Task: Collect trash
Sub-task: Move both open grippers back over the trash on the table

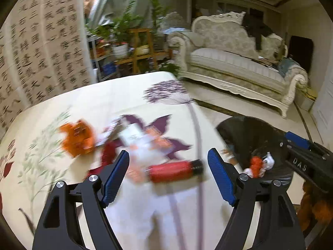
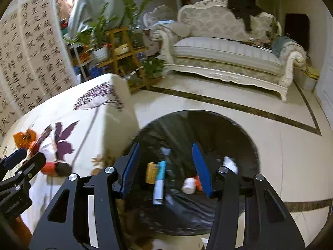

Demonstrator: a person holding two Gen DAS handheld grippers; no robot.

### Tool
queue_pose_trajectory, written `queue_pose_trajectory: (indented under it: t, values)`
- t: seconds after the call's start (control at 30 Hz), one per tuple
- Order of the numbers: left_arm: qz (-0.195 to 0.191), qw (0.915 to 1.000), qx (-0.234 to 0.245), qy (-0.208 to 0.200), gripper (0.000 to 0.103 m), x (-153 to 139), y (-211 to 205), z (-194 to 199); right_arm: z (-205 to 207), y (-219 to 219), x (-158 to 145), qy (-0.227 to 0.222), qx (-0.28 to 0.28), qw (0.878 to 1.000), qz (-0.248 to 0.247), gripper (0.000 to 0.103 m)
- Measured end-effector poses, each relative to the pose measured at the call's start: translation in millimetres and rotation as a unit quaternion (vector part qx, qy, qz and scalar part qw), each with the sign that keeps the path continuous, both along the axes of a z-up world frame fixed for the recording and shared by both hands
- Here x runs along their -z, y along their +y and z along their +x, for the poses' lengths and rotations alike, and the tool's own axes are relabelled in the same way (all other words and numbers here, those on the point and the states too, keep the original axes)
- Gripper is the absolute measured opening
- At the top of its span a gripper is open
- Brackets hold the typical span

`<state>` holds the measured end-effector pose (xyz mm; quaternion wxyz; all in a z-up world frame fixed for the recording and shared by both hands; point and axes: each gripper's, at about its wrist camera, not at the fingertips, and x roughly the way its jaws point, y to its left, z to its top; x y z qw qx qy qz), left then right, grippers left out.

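Left gripper [image 1: 168,175] over the floral-clothed table [image 1: 62,104], fingers spread wide with nothing pressed between them; red cylindrical container with black cap [image 1: 175,169] lying on the cloth just ahead of the fingertips and between their lines, long axis crosswise to the fingers, cap toward the right finger. Farther ahead and toward the left finger, a crumpled orange wrapper [image 1: 78,138] and blurred white-and-red packaging [image 1: 137,137], edges not resolvable. Right gripper [image 2: 166,166] poised above the black-lined trash bin [image 2: 245,133] on the floor beside the table, fingers [image 2: 200,166] moderately apart and holding nothing; below and between them, inside the bag, a yellow box [image 2: 150,173], a teal-and-white tube [image 2: 159,182] and a small white bottle [image 2: 188,185]. Governing relation, as a judgement: remaining trash on the table lies directly before the left fingers and well off to the left of the right ones, so nearer to the left hand; crosswise axis of the red container suited to a closing across its body, bin then lying to the right of that gripper. Motion blur in the left view leaves contact with the cloth undecidable.
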<state>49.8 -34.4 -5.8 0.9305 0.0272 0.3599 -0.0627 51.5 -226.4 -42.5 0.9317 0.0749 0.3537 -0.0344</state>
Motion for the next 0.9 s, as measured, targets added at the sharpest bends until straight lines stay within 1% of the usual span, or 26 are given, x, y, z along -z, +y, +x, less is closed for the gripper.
queue_pose_trajectory:
  t: [0.27,0.43,0.7,0.9]
  values:
    - [0.01,0.9981,-0.059,0.01,0.076,6.2,56.9,-15.4,14.1,56.5,-6.5,0.004,-0.063,0.998,-0.013,0.051]
    - [0.003,0.9961,-0.086,0.019,0.076,11.0,84.3,-19.7,22.0,79.6,-2.5,0.018,-0.088,0.996,-0.027,0.051]
    - [-0.012,0.995,-0.095,0.03,0.076,16.8,100.6,-25.8,26.0,104.7,5.8,0.047,-0.11,0.991,-0.057,0.052]
    - [-0.021,0.9945,-0.098,0.03,0.076,17.9,108.0,-27.9,13.8,113.2,8.0,0.058,-0.119,0.989,-0.065,0.052]
